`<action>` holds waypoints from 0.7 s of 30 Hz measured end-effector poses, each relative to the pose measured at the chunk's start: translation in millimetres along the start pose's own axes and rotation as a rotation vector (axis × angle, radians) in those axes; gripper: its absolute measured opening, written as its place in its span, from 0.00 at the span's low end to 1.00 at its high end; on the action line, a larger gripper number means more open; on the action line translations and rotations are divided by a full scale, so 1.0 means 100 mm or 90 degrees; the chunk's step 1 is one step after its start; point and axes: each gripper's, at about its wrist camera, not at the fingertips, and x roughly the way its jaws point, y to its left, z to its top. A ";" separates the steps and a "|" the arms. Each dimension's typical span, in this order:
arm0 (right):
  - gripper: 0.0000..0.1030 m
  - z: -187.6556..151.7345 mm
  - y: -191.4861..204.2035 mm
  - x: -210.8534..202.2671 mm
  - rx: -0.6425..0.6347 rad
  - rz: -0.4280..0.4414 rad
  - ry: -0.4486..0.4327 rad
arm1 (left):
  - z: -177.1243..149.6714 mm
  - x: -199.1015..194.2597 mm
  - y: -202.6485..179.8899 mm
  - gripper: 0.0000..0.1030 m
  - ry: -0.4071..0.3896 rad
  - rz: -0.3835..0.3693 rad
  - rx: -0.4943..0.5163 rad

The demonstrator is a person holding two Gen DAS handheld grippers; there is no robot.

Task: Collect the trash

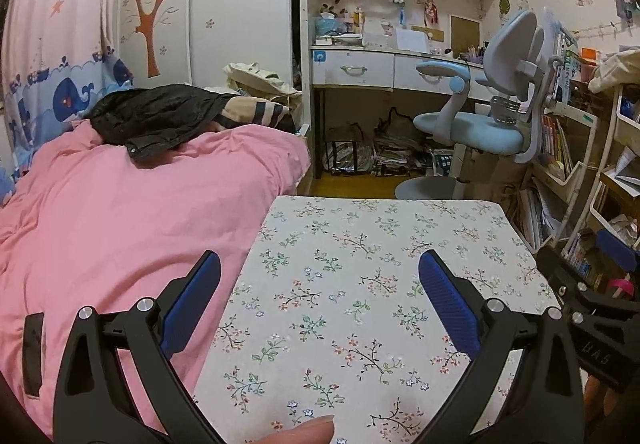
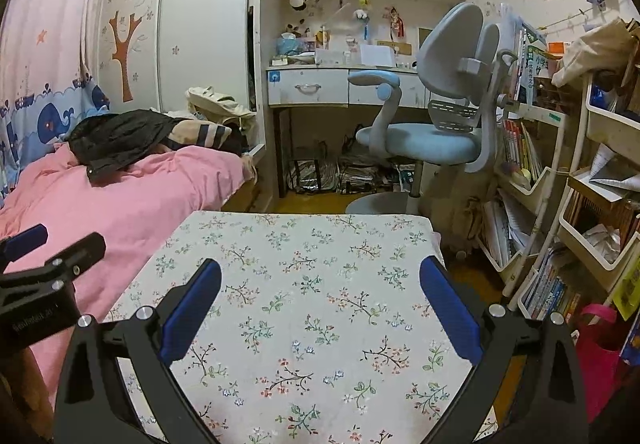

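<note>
— Fingertip [image 1: 316,431] at the bottom edge of the left view, that's mine. What do you want to know first?

— Start big. What fills the room?

— Bed [image 1: 120,224] on my left under a pink cover, with a black jacket [image 1: 152,115] lying at its far end. My counter [image 1: 360,304] sits just beside the bed, spread with a flowered cloth. Beyond it, a blue chair [image 2: 432,123] stands by a white desk with drawers. Shelves [image 2: 592,203] of books run along my right.

— And your tongs?

— My left tongs [image 1: 320,304] hang above the counter, blades spread wide, gripping nothing. My right tongs [image 2: 320,308] are the same: released, over the cloth, empty. Each pair shows at the edge of the other's view.

— Where's the trash?

— I can't pick any out. The cloth between my blades is bare in both views, and the clutter under the desk is too small to tell.
</note>
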 end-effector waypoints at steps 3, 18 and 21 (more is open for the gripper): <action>0.93 -0.02 0.02 0.01 -0.006 -0.001 0.004 | -0.01 -0.01 0.01 0.93 0.001 0.004 -0.003; 0.93 -0.04 0.03 0.05 -0.012 -0.002 0.012 | -0.01 -0.01 0.02 0.93 0.003 0.003 -0.003; 0.93 -0.05 0.04 0.05 -0.014 -0.001 0.013 | -0.02 -0.01 0.02 0.93 0.004 0.002 -0.003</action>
